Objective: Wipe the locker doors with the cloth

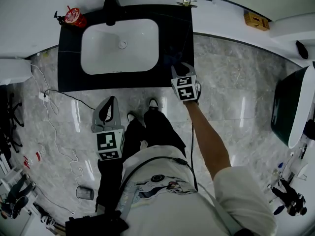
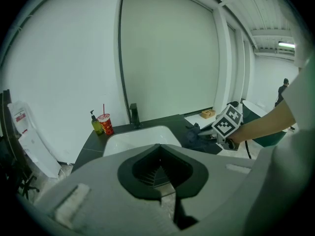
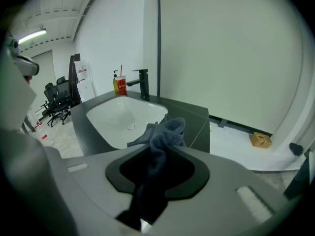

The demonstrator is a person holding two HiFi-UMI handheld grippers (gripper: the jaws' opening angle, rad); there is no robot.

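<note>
Holding grey-blue cloth (image 3: pixel 165 129): R gripper (image 3: pixel 153 154), jaws clenched on it over sink counter (image 3: pixel 197 119), prob. for wiping. L gripper (image 2: pixel 158 168): jaws closed, empty, kept aside.

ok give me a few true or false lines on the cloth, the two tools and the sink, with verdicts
1. The right tool grips a dark cloth. True.
2. The left tool holds the red cup. False: nothing sits between its jaws, and the red cup stands on the counter at its back left corner.
3. The sink basin is white and set in a dark counter. True.
4. The cloth lies inside the sink basin. False: it hangs from the right tool over the counter, to the right of the basin.
</note>
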